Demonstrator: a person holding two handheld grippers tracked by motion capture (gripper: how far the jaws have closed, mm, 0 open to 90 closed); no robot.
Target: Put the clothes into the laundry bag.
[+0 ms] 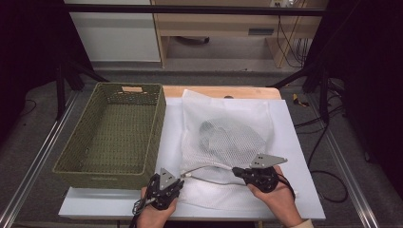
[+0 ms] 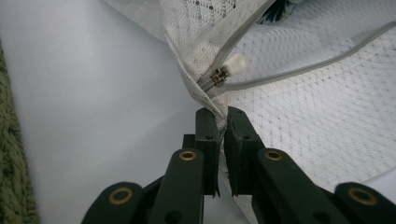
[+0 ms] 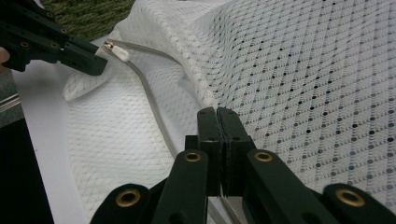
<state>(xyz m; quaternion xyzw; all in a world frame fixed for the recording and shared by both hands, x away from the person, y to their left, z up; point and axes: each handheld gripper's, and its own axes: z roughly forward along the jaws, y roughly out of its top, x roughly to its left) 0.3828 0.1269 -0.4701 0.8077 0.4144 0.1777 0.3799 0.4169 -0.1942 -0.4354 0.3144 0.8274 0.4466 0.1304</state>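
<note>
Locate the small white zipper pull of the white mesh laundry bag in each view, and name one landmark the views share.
High view: white zipper pull lies low and centre, at the bag's near-left corner beside the left gripper.
Left gripper view: upper centre, just above the jaws shut on the bag's edge.
Right gripper view: upper left, beside the left gripper's tips.
Shared landmark: the grey zipper band running from the pull.
</note>
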